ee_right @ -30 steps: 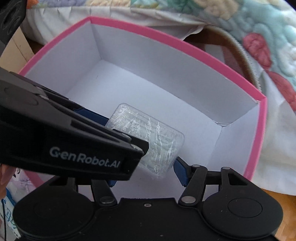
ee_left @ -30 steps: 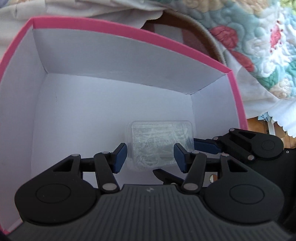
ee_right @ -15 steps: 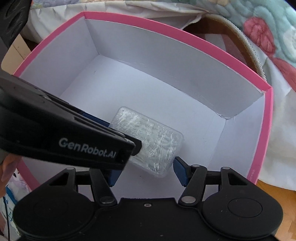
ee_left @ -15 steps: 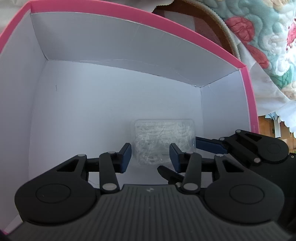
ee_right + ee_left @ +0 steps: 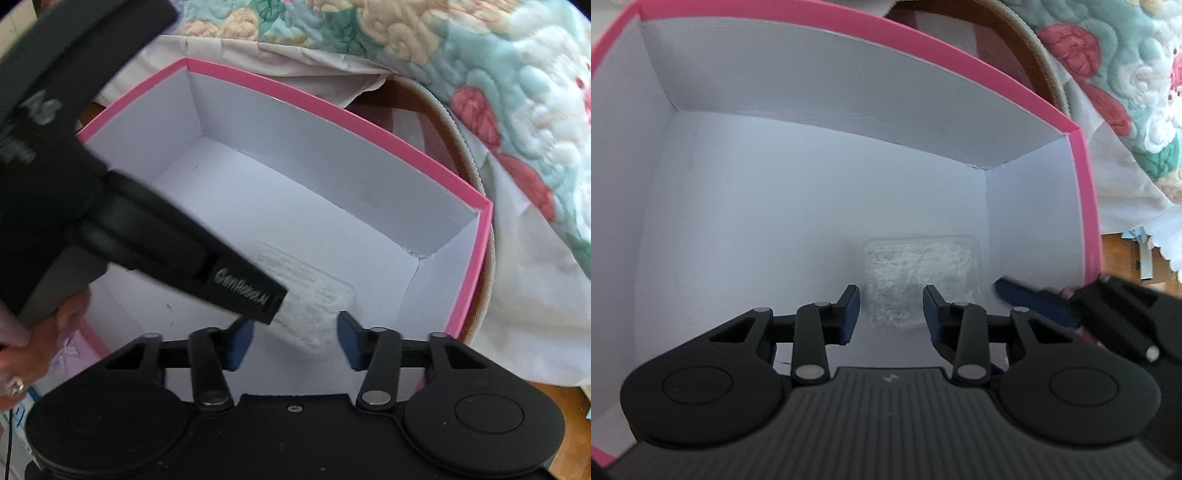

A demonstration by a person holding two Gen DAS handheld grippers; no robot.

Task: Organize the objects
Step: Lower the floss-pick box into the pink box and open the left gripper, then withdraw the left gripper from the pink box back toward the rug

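A pink box [image 5: 1084, 206] with white insides sits open next to a flowery quilt [image 5: 480, 74]. A small clear plastic case [image 5: 919, 273] lies flat on the bottom of the box, close to the right wall and toward the near right corner. It looks full of little white bits, but I cannot tell what they are. The left gripper [image 5: 890, 308] hangs just above the case. Its jaws are closing, with only a small gap left, and nothing is between them. The right gripper [image 5: 293, 341] is also above the case, and its jaws are closing too, but they hold nothing and the pads do not press on the case. A person's hand [image 5: 22, 354] holds the left tool at the edge of the right view. I think the case is now put away in the box, so this step looks done. Next, both grippers need to lift clear of the box walls and go find another thing to tidy.
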